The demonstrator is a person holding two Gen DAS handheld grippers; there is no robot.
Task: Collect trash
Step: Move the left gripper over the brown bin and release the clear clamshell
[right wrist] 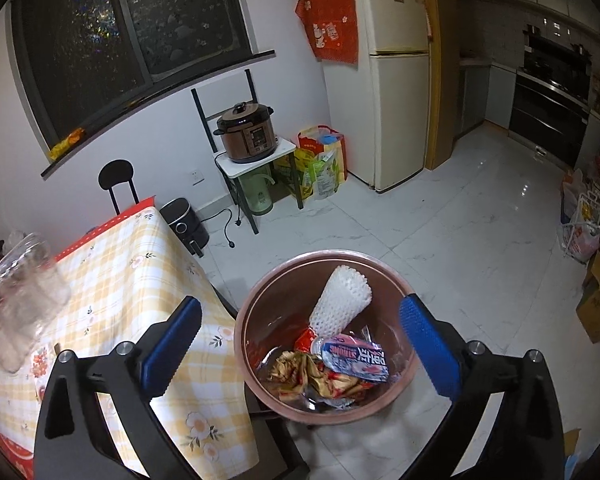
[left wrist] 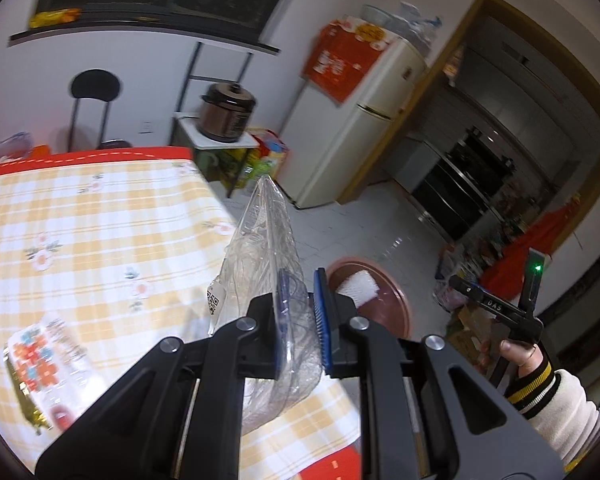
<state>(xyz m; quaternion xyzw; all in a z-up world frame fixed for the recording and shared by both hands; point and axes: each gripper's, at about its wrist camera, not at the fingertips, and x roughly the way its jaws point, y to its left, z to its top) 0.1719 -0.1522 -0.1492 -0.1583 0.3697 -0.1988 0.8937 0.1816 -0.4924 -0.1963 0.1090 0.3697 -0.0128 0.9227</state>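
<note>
Clear crinkled plastic, a bag (left wrist: 266,276) with a small QR label, stands pinched between the blue pads of the left gripper (left wrist: 300,320) at the lower centre of the left wrist view, its jaws nearly closed on it above the yellow checked tablecloth (left wrist: 100,220). At the lower left of that frame a printed wrapper (left wrist: 40,368) lies on the cloth. In the right wrist view the right gripper (right wrist: 300,344) hangs wide open and holds nothing, framing the brown trash bin (right wrist: 256,320) at lower centre, which contains a white foam net (right wrist: 342,300) and crumpled snack wrappers (right wrist: 332,368).
</note>
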